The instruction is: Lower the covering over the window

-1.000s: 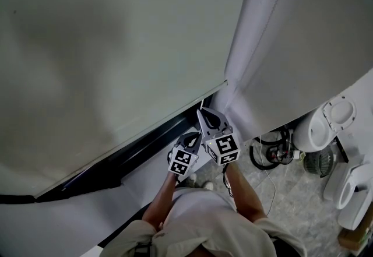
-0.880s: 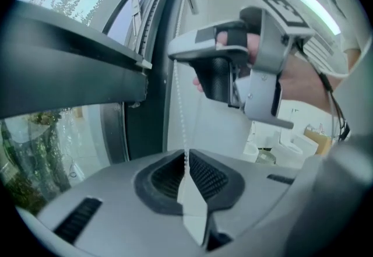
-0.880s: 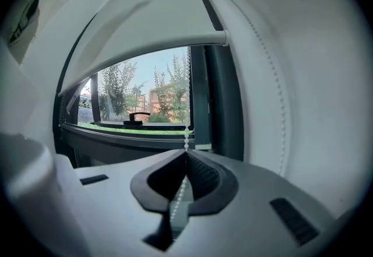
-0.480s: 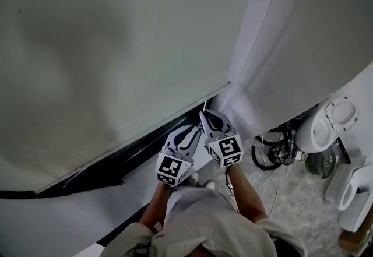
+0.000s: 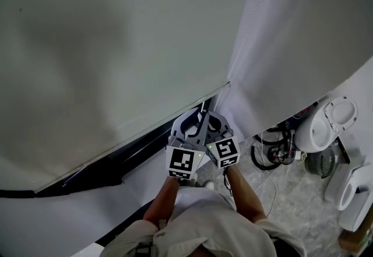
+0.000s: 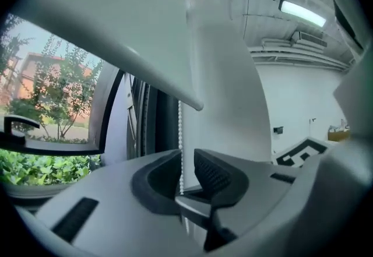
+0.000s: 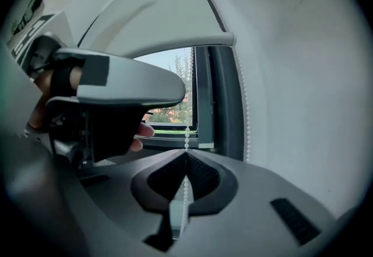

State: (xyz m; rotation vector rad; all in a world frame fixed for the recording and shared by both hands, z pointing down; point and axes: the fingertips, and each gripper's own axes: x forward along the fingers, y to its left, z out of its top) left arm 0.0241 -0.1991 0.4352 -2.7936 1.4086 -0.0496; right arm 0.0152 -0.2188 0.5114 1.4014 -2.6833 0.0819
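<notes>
Blind (image 5: 116, 46) hangs partly lowered. Its bead chain (image 7: 186, 133) runs toward 12 o'clock from the right gripper (image 7: 186, 155), whose fingers pinch it. On the left gripper (image 6: 186, 158), the fingers have just opened and stand spread around the chain.

Matt cloth blind (image 5: 116, 46), glossy plastic bead cord (image 6: 180, 133)

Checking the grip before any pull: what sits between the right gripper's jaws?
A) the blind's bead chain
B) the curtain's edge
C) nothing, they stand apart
A: the right gripper view shows the right gripper closed, its jaws pinched on the bead chain, which runs up past them.
</notes>
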